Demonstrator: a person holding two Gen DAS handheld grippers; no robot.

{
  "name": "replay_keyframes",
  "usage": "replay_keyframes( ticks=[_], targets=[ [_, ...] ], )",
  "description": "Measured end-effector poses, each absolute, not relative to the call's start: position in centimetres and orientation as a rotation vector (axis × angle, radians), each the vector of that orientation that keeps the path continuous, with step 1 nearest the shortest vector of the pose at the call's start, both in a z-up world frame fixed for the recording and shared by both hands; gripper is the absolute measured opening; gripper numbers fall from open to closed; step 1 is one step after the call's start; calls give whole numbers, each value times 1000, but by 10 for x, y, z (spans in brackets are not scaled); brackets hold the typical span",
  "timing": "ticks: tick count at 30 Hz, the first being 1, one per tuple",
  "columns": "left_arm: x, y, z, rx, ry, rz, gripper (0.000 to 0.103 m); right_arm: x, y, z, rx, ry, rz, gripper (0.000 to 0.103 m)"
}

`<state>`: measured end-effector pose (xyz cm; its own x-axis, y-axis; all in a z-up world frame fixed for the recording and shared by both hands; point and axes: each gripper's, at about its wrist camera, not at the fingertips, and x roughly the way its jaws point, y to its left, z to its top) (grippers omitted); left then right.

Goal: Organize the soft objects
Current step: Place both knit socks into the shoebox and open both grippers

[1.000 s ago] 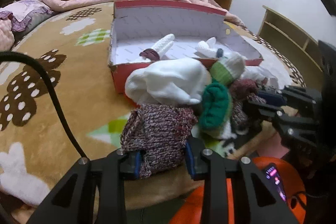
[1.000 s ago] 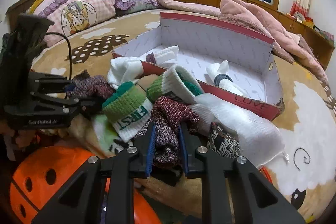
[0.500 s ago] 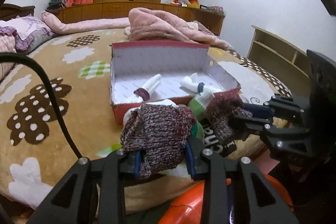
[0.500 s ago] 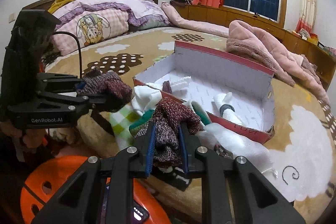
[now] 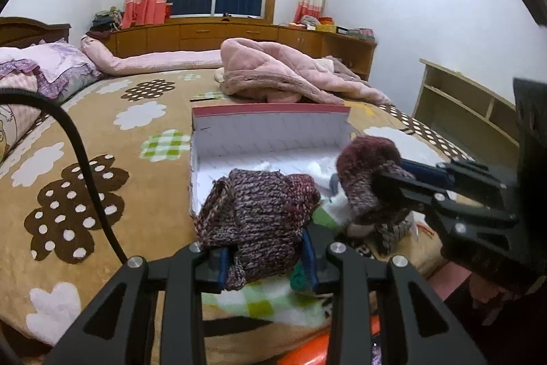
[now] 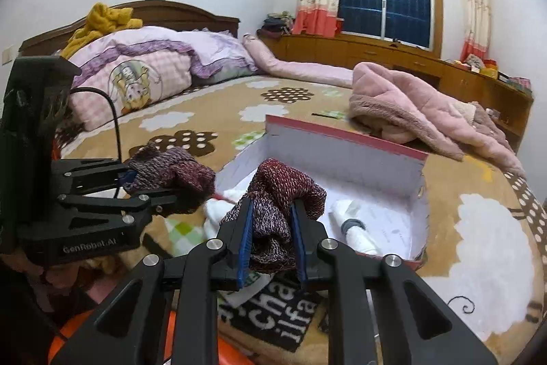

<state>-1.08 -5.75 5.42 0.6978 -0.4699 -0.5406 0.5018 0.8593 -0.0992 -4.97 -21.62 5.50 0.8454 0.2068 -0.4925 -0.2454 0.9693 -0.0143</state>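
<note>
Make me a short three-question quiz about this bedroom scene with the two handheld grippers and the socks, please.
1. True or false: the left gripper holds nothing.
2. What lies inside the red-edged box? A) a rolled white sock B) a pillow C) a phone
3. What colour is the jacket lying behind the box?

Key
1. False: its jaws are shut on a mottled knitted sock, and the right gripper grips a dark red knitted sock.
2. A: a rolled white sock with a grey band.
3. Pink.
</note>
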Motion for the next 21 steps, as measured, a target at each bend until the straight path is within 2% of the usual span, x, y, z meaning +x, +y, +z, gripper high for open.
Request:
replay_keyframes(
  ticks=[21],
  targets=[
    [33,-77,46,31,573,-528,33,-29,-264,54,-3,498,120,22]
  ],
)
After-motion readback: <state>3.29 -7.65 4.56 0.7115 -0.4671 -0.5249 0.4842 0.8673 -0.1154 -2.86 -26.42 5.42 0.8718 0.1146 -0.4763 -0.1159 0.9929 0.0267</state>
